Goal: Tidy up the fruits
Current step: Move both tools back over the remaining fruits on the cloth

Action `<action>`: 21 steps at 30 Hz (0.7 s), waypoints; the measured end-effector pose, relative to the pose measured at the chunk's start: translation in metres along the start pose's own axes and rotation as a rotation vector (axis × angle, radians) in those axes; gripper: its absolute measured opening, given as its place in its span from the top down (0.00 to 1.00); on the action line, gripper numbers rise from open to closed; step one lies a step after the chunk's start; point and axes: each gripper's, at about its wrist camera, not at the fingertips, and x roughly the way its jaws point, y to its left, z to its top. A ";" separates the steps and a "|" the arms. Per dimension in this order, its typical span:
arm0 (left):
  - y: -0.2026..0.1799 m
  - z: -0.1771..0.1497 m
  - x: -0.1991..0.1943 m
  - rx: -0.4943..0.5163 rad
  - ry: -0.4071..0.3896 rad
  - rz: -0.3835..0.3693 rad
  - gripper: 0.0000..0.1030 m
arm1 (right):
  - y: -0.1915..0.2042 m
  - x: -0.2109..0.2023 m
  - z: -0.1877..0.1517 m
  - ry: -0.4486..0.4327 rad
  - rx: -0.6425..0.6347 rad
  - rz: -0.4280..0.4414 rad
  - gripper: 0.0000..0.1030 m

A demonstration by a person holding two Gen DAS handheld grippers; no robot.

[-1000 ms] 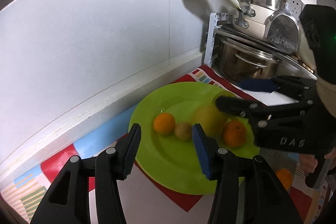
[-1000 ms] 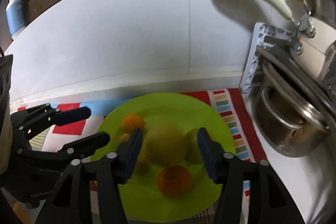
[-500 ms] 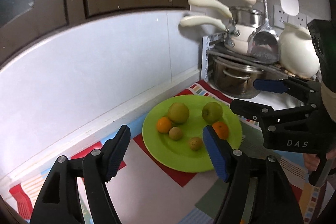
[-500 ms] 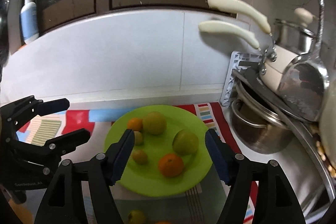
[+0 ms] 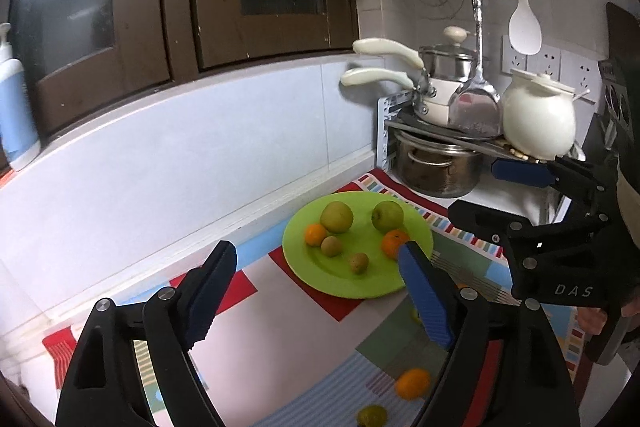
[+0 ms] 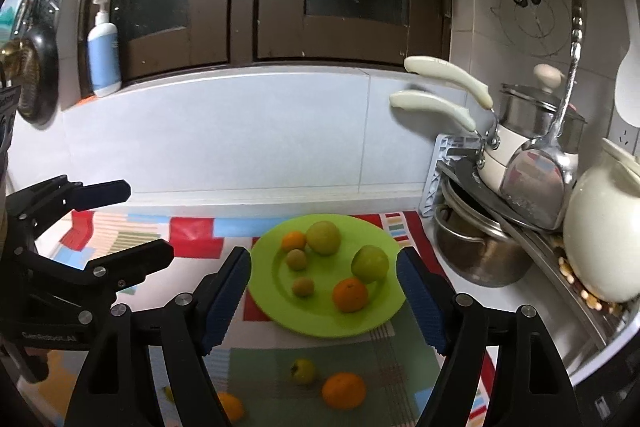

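A lime green plate (image 6: 276, 311) (image 5: 304, 267) sits on the patterned mat by the wall. On it lie two green apples (image 6: 323, 237) (image 6: 370, 263), two oranges (image 6: 350, 295) (image 6: 293, 241) and two small brownish fruits (image 6: 297, 259) (image 6: 303, 286). Loose on the mat in front are an orange (image 6: 344, 389) (image 5: 412, 383), a small green fruit (image 6: 303, 371) and another orange (image 6: 232, 405). My left gripper (image 5: 316, 291) and right gripper (image 6: 324, 299) are both open and empty, held back above the mat in front of the plate.
A rack with stacked steel pots (image 6: 480, 247), white-handled pans (image 6: 440, 91), a ladle (image 6: 536, 183) and a white ceramic pot (image 6: 600, 227) stands right of the plate. A tiled wall and window sill with a soap bottle (image 6: 104, 59) lie behind.
Both grippers have pulled up and back from the plate. The large green apple between the right fingers now rests on the plate, and the right gripper is empty.
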 end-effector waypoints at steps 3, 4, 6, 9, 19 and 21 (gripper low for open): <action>-0.003 -0.004 -0.015 0.000 -0.006 0.003 0.17 | 0.004 -0.012 -0.003 0.001 0.005 0.004 0.27; -0.004 -0.005 -0.018 0.000 -0.006 0.005 0.17 | 0.005 -0.016 -0.004 0.001 0.004 0.005 0.27; -0.005 -0.009 -0.024 0.000 -0.006 0.007 0.17 | 0.008 -0.023 -0.007 -0.001 0.002 0.003 0.27; -0.008 -0.016 -0.034 0.003 0.001 0.011 0.17 | 0.013 -0.034 -0.011 0.000 -0.003 0.003 0.27; -0.010 -0.044 -0.051 0.012 0.045 0.005 0.17 | 0.030 -0.054 -0.029 0.024 -0.039 0.019 0.27; -0.010 -0.050 -0.051 0.014 0.059 0.000 0.17 | 0.033 -0.054 -0.035 0.038 -0.045 0.027 0.27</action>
